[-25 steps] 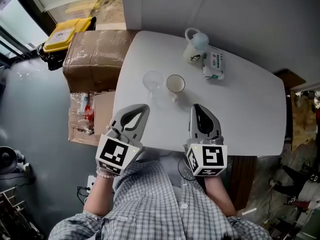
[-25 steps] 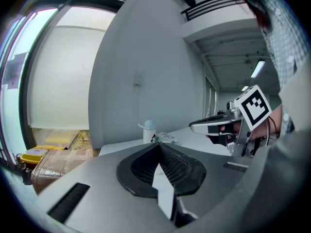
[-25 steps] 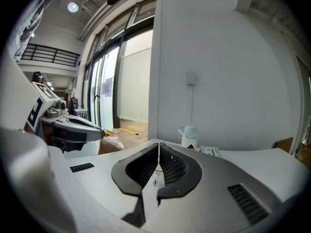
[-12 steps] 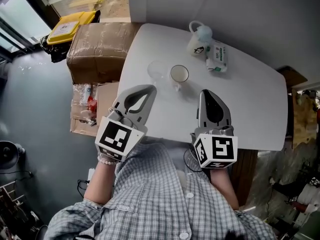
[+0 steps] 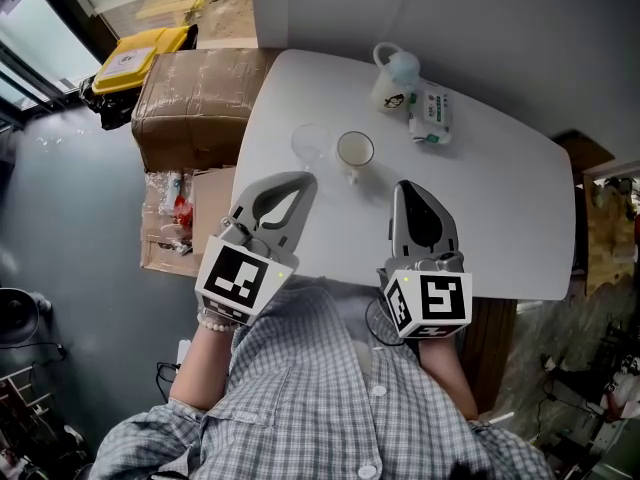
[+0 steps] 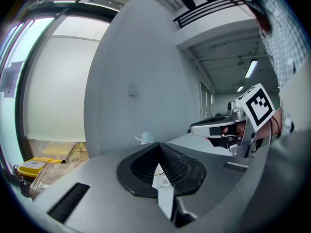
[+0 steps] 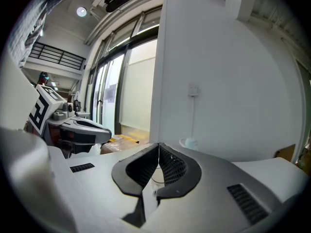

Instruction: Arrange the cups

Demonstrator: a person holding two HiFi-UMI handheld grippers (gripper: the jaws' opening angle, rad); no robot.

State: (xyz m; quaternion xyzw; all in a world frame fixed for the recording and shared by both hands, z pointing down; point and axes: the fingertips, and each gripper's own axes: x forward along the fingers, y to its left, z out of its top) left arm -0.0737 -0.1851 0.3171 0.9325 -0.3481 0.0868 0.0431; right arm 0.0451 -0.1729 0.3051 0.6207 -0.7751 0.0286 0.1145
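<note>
A brown cardboard box (image 5: 195, 108) stands against the left edge of the white table (image 5: 500, 198), and a yellow bin (image 5: 135, 56) lies beyond the box. At the far side of the table there is a mug (image 5: 392, 81), with a packet of wipes (image 5: 430, 114) just beside it on the right.

The clear cup (image 5: 309, 143) and the white cup (image 5: 354, 150) stand side by side, a little apart, on the left half of the table. Only bare table top lies between them and the grippers. The left gripper (image 5: 300, 180) has its jaws pressed together and holds nothing; its tip is near the clear cup, on the person's side. The right gripper (image 5: 412, 189) is also closed and empty, and it points past the right of the white cup, apart from it.
</note>
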